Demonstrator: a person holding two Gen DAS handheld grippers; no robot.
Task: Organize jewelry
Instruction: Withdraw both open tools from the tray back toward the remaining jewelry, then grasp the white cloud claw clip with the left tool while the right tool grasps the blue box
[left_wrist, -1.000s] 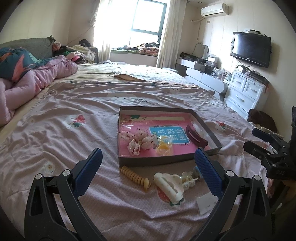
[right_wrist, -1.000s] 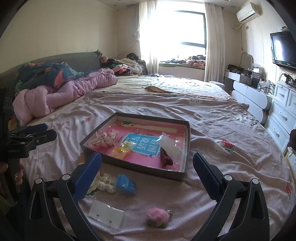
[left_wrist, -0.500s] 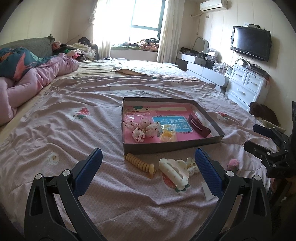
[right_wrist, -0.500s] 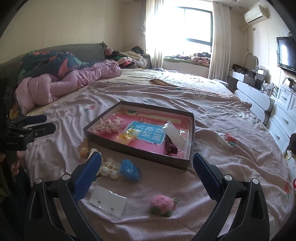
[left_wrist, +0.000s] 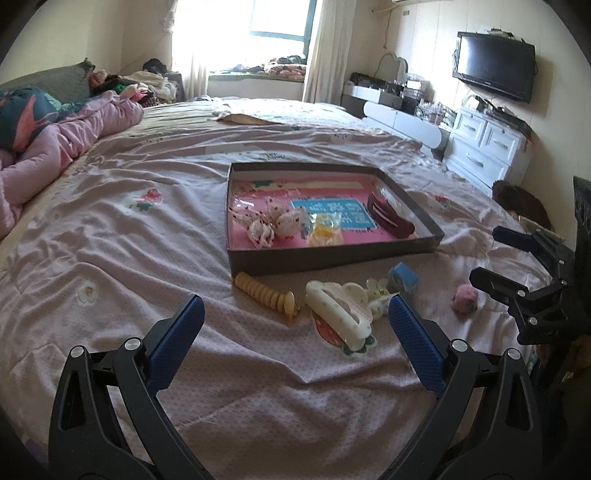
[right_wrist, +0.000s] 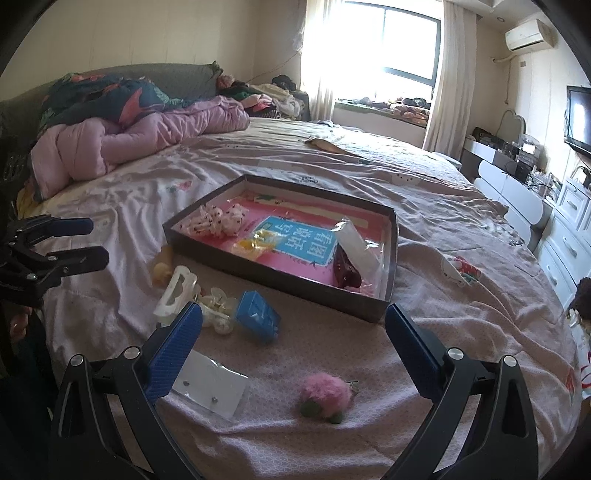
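Note:
A dark shallow box (left_wrist: 332, 254) (right_wrist: 277, 284) with a pink lining lies on the bed. In it are a spotted scrunchie (left_wrist: 269, 221), a yellow piece (left_wrist: 323, 230) and a dark red hair claw (left_wrist: 389, 216). In front of it lie a cream beaded clip (left_wrist: 264, 295), a white hair claw (left_wrist: 340, 314) (right_wrist: 175, 295), a blue clip (right_wrist: 256, 315), a pink pompom (right_wrist: 325, 395) (left_wrist: 465, 299) and an earring card (right_wrist: 210, 387). My left gripper (left_wrist: 291, 332) is open and empty above the white claw. My right gripper (right_wrist: 293, 343) is open and empty above the pompom.
The pink bedsheet (left_wrist: 129, 240) spreads to all sides. A rumpled pink quilt (right_wrist: 140, 140) lies at the far left. White drawers (left_wrist: 491, 147) and a wall television (left_wrist: 495, 74) stand to the right of the bed.
Both grippers have drawn back and up from the box, so more of the loose items in front of it show. Both stay open and empty.

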